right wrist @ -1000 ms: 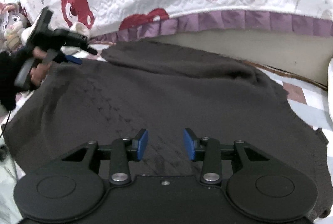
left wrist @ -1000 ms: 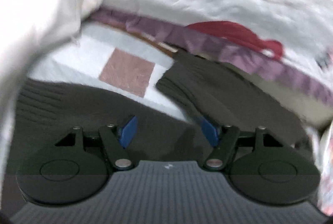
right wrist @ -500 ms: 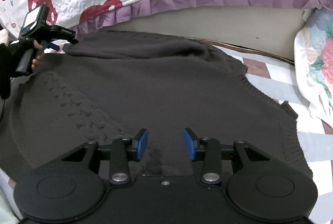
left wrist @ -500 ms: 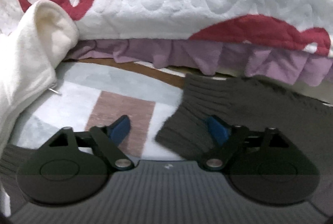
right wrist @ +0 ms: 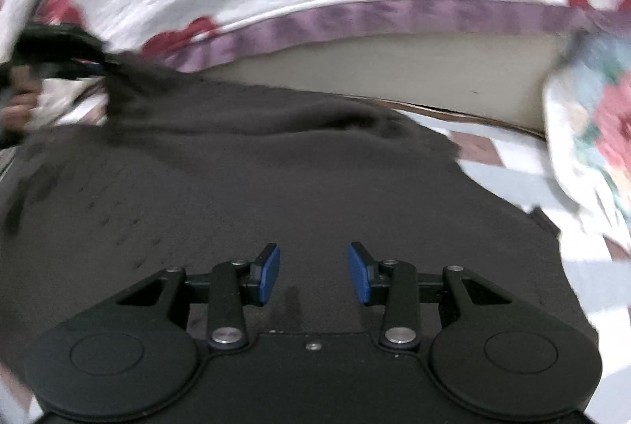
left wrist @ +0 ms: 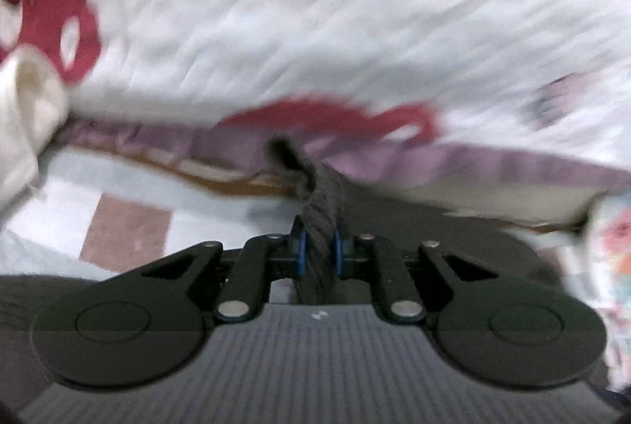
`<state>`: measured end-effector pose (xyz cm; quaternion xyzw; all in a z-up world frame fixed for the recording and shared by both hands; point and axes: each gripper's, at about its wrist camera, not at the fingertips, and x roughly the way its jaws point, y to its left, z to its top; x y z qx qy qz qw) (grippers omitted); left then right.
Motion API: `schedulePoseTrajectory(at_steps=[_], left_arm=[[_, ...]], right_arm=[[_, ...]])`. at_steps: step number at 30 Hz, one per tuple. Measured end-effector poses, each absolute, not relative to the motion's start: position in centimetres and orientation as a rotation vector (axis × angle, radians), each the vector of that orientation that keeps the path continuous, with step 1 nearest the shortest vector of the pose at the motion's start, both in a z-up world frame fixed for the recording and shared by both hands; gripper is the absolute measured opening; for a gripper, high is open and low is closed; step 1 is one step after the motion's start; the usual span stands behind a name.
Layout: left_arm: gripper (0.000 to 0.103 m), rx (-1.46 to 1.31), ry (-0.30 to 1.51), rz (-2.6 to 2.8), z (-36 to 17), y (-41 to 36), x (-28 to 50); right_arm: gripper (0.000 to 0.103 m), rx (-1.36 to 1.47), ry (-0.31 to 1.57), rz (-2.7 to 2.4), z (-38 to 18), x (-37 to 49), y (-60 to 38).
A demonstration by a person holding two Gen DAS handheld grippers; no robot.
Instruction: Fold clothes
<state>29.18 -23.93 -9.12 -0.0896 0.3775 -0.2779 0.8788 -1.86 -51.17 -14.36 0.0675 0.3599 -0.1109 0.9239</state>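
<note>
A dark brown knit sweater (right wrist: 276,187) lies spread on a patchwork mat in the right wrist view. Its ribbed sleeve cuff (left wrist: 319,195) is bunched and lifted between the blue pads of my left gripper (left wrist: 318,253), which is shut on it. In the right wrist view that left gripper (right wrist: 90,67) shows blurred at the far left, holding the sleeve end up. My right gripper (right wrist: 314,276) hovers open over the sweater's body, with nothing between its fingers.
A white quilt with red bear prints and a purple ruffle (right wrist: 394,17) hangs along the back. A cream garment (left wrist: 27,116) lies at the left. A floral cloth (right wrist: 591,132) sits at the right. The patchwork mat (left wrist: 126,230) shows beside the sweater.
My left gripper has shut on the sleeve cuff and lifted it; it was open half a second ago. Both views are now motion-blurred. The right gripper stays open over the sweater.
</note>
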Motion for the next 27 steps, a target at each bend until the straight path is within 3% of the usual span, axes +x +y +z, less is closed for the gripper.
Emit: schedulePoseTrajectory(at_steps=[6, 13, 17, 23, 25, 27], left_arm=[[0.012, -0.304, 0.769, -0.914, -5.1, -21.8, 18.1], [0.011, -0.118, 1.047, -0.957, -13.2, -22.5, 6.8], [0.011, -0.237, 1.228, -0.962, -16.6, -21.7, 7.2], [0.011, -0.327, 1.280, -0.946, -17.7, -20.3, 8.2], [0.011, -0.325, 1.290, -0.945, -18.0, -20.1, 8.3], [0.011, -0.316, 1.280, -0.955, -17.9, -19.9, 8.1]], right_arm=[[0.044, 0.294, 0.698, -0.271, -13.7, -1.7, -52.4], [0.044, 0.203, 0.631, -0.248, -11.0, -2.7, -50.5], [0.044, 0.231, 0.679, -0.198, -10.7, -3.1, -49.3], [0.044, 0.334, 0.762, 0.010, -9.3, -0.4, -45.5], [0.054, 0.350, 0.780, 0.040, -9.0, 0.8, -43.9], [0.057, 0.351, 0.784, 0.027, -9.1, 1.9, -42.9]])
